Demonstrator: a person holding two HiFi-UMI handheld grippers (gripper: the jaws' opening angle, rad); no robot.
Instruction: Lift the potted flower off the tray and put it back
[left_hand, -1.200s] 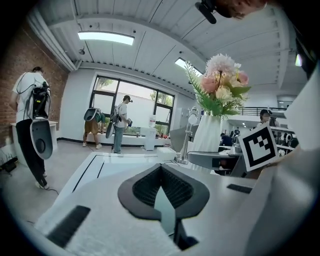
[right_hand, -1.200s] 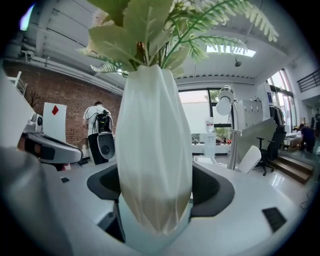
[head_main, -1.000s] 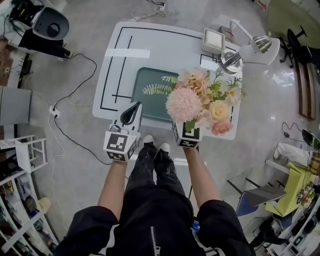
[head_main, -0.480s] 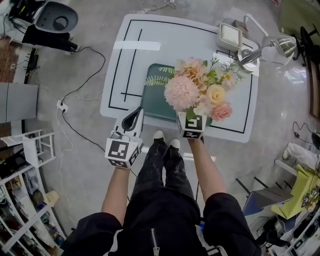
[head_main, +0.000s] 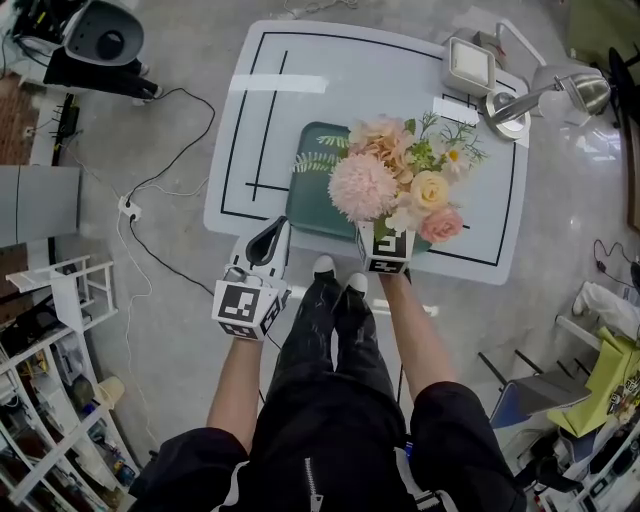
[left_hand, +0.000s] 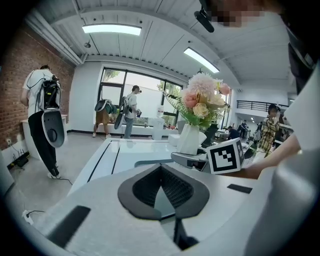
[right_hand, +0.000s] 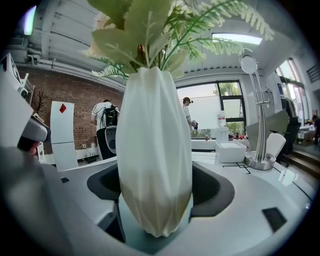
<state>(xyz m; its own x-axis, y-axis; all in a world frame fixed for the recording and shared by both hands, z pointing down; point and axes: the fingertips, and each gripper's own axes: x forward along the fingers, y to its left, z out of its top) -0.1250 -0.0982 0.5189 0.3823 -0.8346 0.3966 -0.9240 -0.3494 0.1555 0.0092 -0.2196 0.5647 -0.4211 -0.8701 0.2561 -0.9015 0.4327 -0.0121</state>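
Our right claw (right_hand: 156, 194) is closed round the potted flower (head_main: 395, 185), one dark pad pressing each side of the ribbed white pot (right_hand: 152, 140) low on its body, so the grip sits near the base and the blossoms stand upright above it. Beneath the pot we see the green of the tray (head_main: 315, 200), and the head view puts the bouquet over the tray's right-hand part, near the front edge of the tabletop (head_main: 360, 90). Whether the base touches the tray or hangs just clear of it, none of our views settles. Our left claw (left_hand: 161, 172) has its pads drawn together with nothing between them, and it waits off the tabletop's front edge, to the left of the tray and apart from the pot. A desk lamp (head_main: 545, 95) and a small white box (head_main: 470, 65) stand at the far right corner, well away from the work. We judge the grasp made and the task in its middle: if the pot is in the air, lowering and letting go remain; if it is seated, either the lift or only the release is left.
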